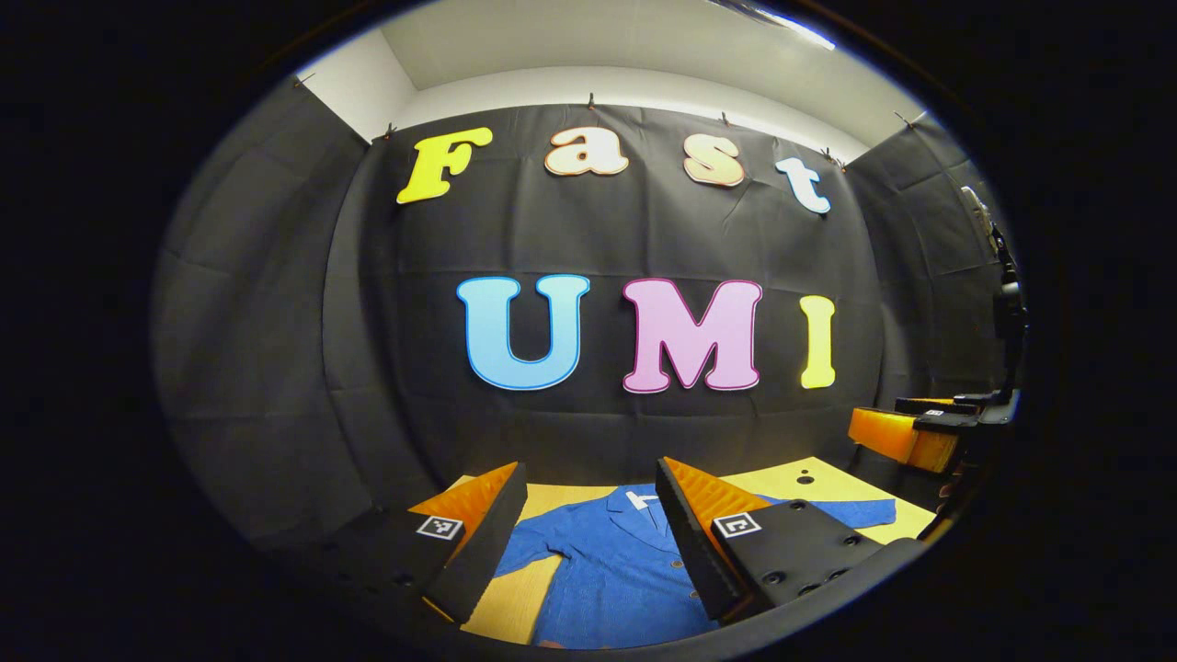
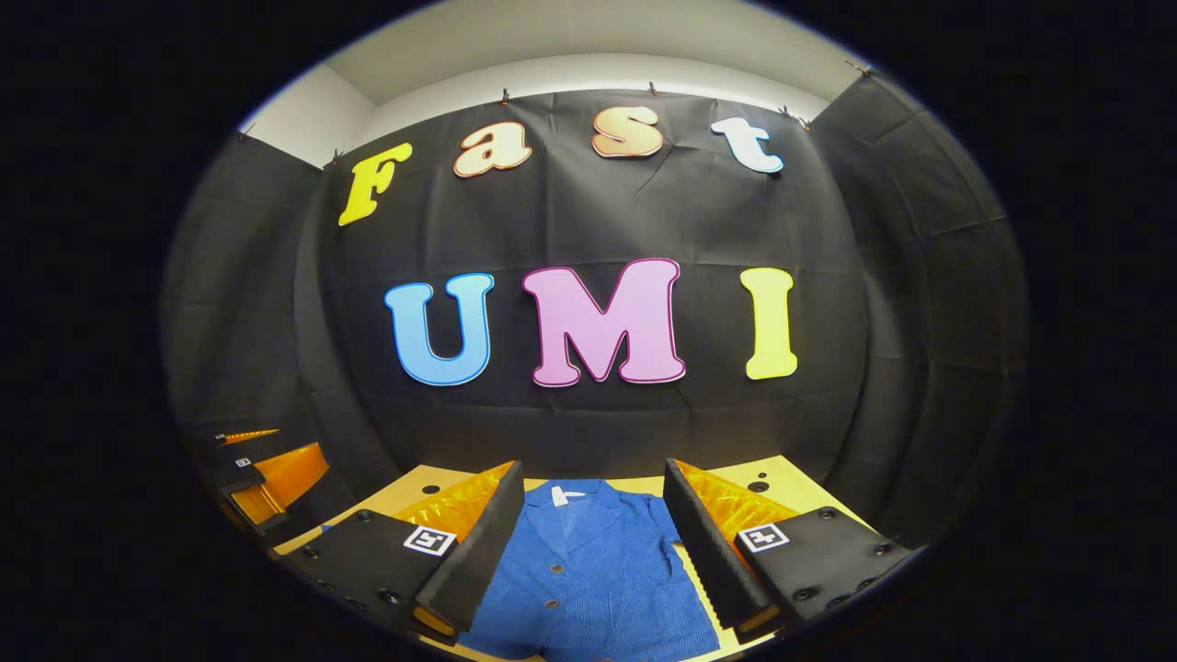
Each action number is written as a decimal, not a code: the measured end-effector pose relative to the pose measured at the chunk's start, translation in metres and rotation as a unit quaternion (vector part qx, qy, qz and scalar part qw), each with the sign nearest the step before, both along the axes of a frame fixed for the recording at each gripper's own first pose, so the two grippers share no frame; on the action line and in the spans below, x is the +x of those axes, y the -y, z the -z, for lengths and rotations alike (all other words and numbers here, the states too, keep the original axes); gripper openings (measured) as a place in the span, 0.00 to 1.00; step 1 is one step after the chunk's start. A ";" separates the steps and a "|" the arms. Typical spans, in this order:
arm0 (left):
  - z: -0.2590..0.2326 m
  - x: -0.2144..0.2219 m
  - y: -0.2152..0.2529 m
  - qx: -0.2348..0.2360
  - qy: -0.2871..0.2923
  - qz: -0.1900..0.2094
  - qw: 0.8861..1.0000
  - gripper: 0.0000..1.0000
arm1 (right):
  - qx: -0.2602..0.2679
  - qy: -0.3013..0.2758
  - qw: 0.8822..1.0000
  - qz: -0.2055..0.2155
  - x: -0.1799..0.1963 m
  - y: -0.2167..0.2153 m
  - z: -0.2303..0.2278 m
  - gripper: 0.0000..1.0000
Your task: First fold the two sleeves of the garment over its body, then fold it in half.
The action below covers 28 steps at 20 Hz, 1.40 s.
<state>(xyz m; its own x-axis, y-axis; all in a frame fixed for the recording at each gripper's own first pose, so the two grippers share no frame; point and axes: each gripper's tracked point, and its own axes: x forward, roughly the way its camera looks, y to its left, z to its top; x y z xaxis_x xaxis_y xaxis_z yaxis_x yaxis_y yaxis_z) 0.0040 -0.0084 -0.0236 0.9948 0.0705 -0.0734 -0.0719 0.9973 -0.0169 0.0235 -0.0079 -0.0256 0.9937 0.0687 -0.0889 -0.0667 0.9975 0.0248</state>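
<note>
Grippers first: my left gripper [image 1: 588, 542] has its jaws standing well apart with nothing between them, held above the near part of the garment. My right gripper [image 2: 588, 542] is likewise spread wide and empty, also raised over the cloth. In the left gripper view I see the right one off at the far right edge; in the right gripper view the left one sits at the far left edge.

Below both, the blue shirt [image 1: 616, 561] lies flat on the yellow table [image 1: 782, 478], collar toward the booth wall, buttons facing up. In the left gripper view one sleeve [image 1: 864, 510] reaches out to the side and the other sleeve [image 1: 529, 552] also lies out from the body.

My assessment: neither sleeve is folded over the body and the halving fold is not made, so the task stands at its start. All steps remain.
</note>
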 end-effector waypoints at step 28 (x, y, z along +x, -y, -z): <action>0.048 0.053 0.019 -0.033 -0.066 -0.044 0.996 0.81 | 0.056 -0.232 0.961 0.142 0.084 0.178 0.168 0.96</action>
<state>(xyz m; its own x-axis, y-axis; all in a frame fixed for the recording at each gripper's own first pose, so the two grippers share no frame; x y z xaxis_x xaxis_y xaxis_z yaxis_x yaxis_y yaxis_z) 0.0568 -0.0270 -0.0716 0.9663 0.1487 -0.2100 -0.1659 0.9839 -0.0663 0.1080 -0.1862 -0.1937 0.8294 -0.1646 -0.5338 0.2520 0.9631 0.0945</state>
